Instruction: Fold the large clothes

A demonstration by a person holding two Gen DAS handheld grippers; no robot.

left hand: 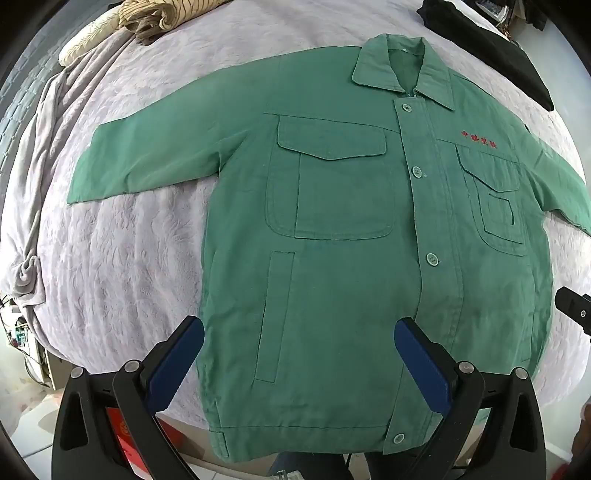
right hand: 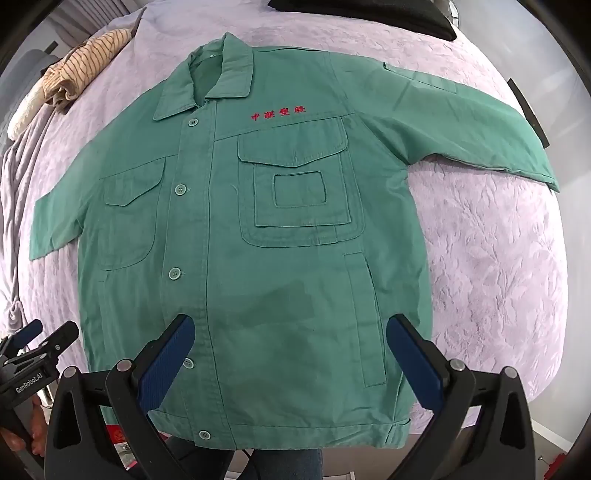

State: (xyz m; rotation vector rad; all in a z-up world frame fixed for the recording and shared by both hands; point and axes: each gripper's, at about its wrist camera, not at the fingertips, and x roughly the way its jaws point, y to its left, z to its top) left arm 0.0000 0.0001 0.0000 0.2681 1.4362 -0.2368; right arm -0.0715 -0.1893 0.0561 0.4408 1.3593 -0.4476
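A green work jacket (left hand: 343,240) lies flat and face up on the lilac bedspread (left hand: 122,258), buttoned, collar far, both sleeves spread out sideways. Red embroidered characters sit on its chest (right hand: 279,112). The jacket also fills the right wrist view (right hand: 258,258). My left gripper (left hand: 299,336) is open and empty, hovering above the lower left part of the jacket near the hem. My right gripper (right hand: 291,336) is open and empty above the lower right part of the jacket. The left gripper's fingers (right hand: 37,336) show at the left edge of the right wrist view.
A striped beige garment (left hand: 155,18) and a grey blanket (left hand: 40,147) lie at the bed's far left. A black garment (left hand: 491,48) lies at the far right. The bed's near edge runs just below the jacket hem; a red item (left hand: 125,435) sits on the floor.
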